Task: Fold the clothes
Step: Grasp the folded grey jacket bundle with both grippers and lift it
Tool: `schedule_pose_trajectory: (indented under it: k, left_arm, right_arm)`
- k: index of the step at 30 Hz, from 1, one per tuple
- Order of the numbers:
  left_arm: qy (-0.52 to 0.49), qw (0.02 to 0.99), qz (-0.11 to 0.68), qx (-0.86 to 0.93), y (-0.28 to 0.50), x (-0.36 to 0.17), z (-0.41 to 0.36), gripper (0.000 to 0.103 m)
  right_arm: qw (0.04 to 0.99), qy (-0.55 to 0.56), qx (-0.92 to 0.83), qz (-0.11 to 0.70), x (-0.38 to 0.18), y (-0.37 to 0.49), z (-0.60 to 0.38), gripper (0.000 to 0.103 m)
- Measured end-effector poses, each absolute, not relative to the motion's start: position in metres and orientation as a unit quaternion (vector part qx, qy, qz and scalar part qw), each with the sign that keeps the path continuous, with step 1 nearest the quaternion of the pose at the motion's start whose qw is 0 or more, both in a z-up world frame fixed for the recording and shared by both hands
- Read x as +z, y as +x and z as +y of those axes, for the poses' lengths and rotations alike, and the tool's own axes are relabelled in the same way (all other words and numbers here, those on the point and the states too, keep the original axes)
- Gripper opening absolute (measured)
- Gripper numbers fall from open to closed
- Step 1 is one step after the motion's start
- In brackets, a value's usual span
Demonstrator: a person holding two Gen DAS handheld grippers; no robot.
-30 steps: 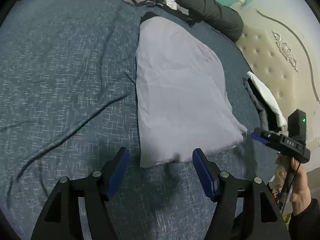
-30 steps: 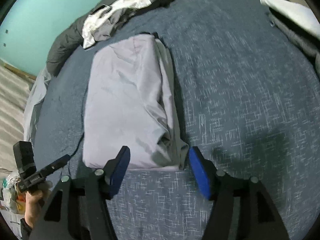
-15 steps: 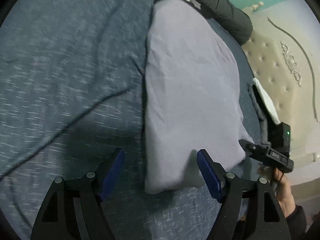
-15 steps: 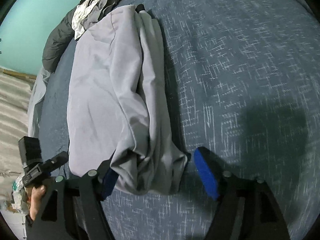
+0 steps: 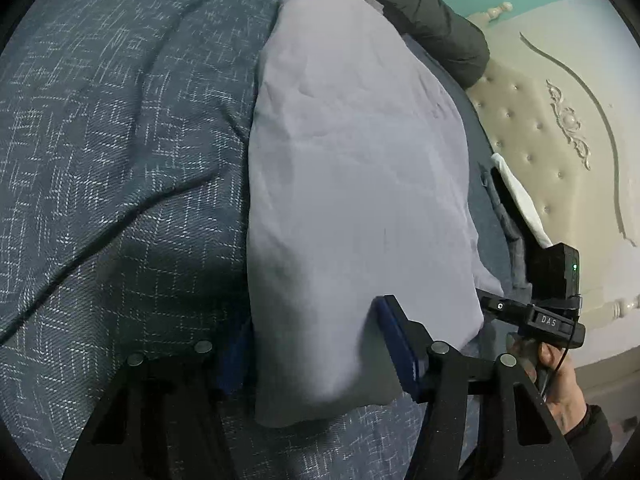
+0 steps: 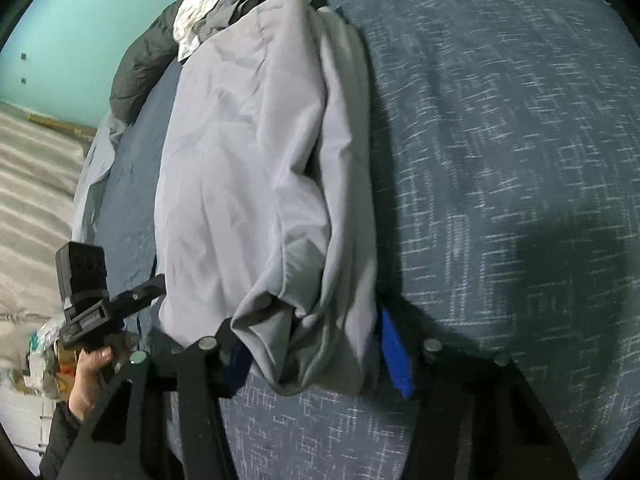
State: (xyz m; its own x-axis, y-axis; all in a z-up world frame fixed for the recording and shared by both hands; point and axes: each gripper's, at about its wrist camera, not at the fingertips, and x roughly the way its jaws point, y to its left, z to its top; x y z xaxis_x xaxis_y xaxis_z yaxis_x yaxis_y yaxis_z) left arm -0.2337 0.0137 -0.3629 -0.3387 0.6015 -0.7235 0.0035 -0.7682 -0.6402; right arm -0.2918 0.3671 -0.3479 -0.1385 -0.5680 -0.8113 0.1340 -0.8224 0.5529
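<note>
A pale grey garment [image 5: 352,184], folded lengthwise, lies on the blue bedspread [image 5: 104,152]. My left gripper [image 5: 316,354] is open and straddles the near left corner of its hem. One blue pad [image 5: 396,344] presses on top of the cloth; the other is half hidden at the cloth's edge. In the right wrist view the same garment [image 6: 240,152] shows its bunched layers at the near right corner. My right gripper [image 6: 316,360] is open around that corner, cloth filling the gap between the pads [image 6: 394,350]. A hand [image 5: 560,372] holds each tool.
A heap of unfolded clothes [image 6: 224,4] and a dark jacket [image 5: 432,28] lie at the far end of the bed. A white folded item [image 5: 520,200] sits on dark clothing beside the tufted headboard [image 5: 552,152]. Bare bedspread [image 6: 500,140] spreads to the right.
Both grippers have moved forward and down onto the garment's near hem. The cloth, ahead of the fingers a second ago, now lies between them, and the finger gaps have narrowed slightly.
</note>
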Motion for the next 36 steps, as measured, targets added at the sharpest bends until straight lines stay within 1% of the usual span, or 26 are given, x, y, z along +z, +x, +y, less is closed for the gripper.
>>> schedule_pose_trajectory:
  k: [5, 9, 10, 11, 12, 15, 19, 21, 22, 23, 24, 25, 26, 28, 29, 36]
  left_arm:
    - [-0.538, 0.201, -0.299, 0.762, -0.238, -0.372, 0.011, 0.065]
    - [-0.539, 0.205, -0.291, 0.764, -0.240, -0.370, 0.014, 0.065]
    - [-0.539, 0.206, -0.290, 0.763, -0.240, -0.369, 0.015, 0.063]
    - [-0.538, 0.208, -0.287, 0.765, -0.240, -0.367, 0.015, 0.060]
    - [-0.536, 0.210, -0.280, 0.768, -0.240, -0.365, 0.015, 0.059]
    - [-0.537, 0.210, -0.275, 0.769, -0.241, -0.367, 0.018, 0.059]
    - [-0.531, 0.213, -0.294, 0.766, -0.254, -0.375, 0.016, 0.065]
    - [-0.529, 0.214, -0.286, 0.770, -0.255, -0.373, 0.018, 0.065]
    - [-0.527, 0.214, -0.282, 0.773, -0.254, -0.371, 0.019, 0.064]
    - [-0.524, 0.214, -0.278, 0.776, -0.254, -0.368, 0.020, 0.057]
    - [-0.521, 0.212, -0.273, 0.781, -0.253, -0.365, 0.021, 0.054]
    - [-0.517, 0.211, -0.267, 0.785, -0.253, -0.361, 0.023, 0.049]
    - [-0.514, 0.210, -0.262, 0.789, -0.252, -0.357, 0.025, 0.043]
    - [-0.506, 0.209, -0.252, 0.798, -0.251, -0.346, 0.030, 0.036]
    - [-0.503, 0.210, -0.247, 0.801, -0.252, -0.341, 0.031, 0.034]
    - [-0.484, 0.219, -0.226, 0.817, -0.258, -0.297, 0.043, 0.032]
  right_arm:
    - [0.239, 0.610, -0.728, -0.204, -0.353, -0.296, 0.371, 0.055]
    - [0.244, 0.607, -0.732, -0.192, -0.347, -0.298, 0.368, 0.055]
    - [0.248, 0.605, -0.733, -0.188, -0.345, -0.298, 0.368, 0.049]
    - [0.253, 0.603, -0.733, -0.186, -0.343, -0.297, 0.368, 0.044]
    - [0.259, 0.601, -0.734, -0.184, -0.340, -0.296, 0.368, 0.040]
    - [0.262, 0.601, -0.735, -0.172, -0.342, -0.296, 0.366, 0.040]
    - [0.257, 0.601, -0.732, -0.192, -0.351, -0.299, 0.368, 0.040]
    - [0.258, 0.598, -0.735, -0.189, -0.349, -0.297, 0.370, 0.040]
    - [0.258, 0.594, -0.739, -0.186, -0.346, -0.296, 0.369, 0.038]
    - [0.259, 0.588, -0.744, -0.181, -0.342, -0.294, 0.369, 0.036]
    - [0.259, 0.583, -0.750, -0.177, -0.338, -0.293, 0.369, 0.032]
    - [0.260, 0.577, -0.755, -0.172, -0.335, -0.292, 0.368, 0.028]
    - [0.260, 0.572, -0.759, -0.169, -0.330, -0.291, 0.367, 0.027]
    - [0.261, 0.562, -0.768, -0.163, -0.321, -0.290, 0.365, 0.023]
    - [0.262, 0.556, -0.772, -0.160, -0.317, -0.290, 0.364, 0.022]
    - [0.272, 0.527, -0.790, -0.153, -0.269, -0.294, 0.371, 0.019]
